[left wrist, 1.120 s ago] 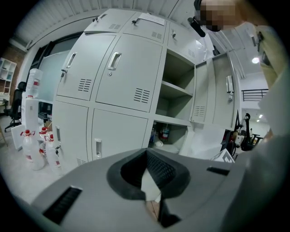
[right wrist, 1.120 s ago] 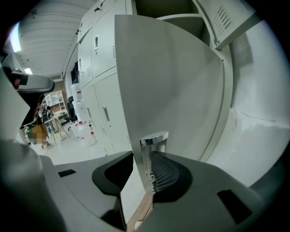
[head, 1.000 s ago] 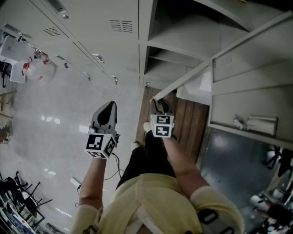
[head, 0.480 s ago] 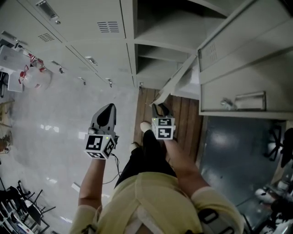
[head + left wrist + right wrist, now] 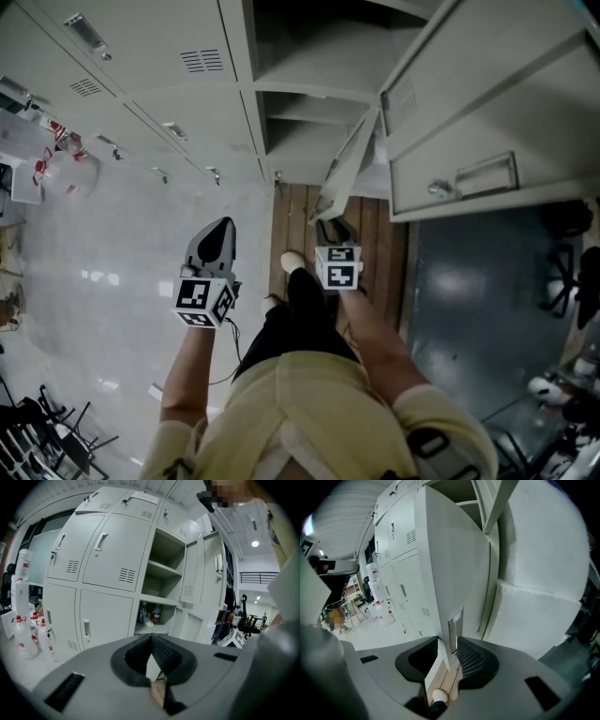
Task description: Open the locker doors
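With the fingers of our right gripper (image 5: 330, 228) clamped on the half-open lower locker door (image 5: 349, 169) at frame centre, and those of our left gripper (image 5: 216, 239) closed on nothing, we should pull smoothly along its hinge arc.

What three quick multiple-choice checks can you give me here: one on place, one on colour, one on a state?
1. Where is the right gripper?
A. on the handle of a part-open door
B. on a shelf
C. on a bottle

2. What colour are the lockers?
A. blue
B. light grey
C. red

3. How is the left gripper?
A. shut on a handle
B. wide open
C. shut, empty

Answers:
1 A: the right gripper view shows the metal handle clamped between its jaws.
2 B: every door and frame in view is light grey.
3 C: the left gripper view shows its jaws together with nothing between them, away from the lockers.
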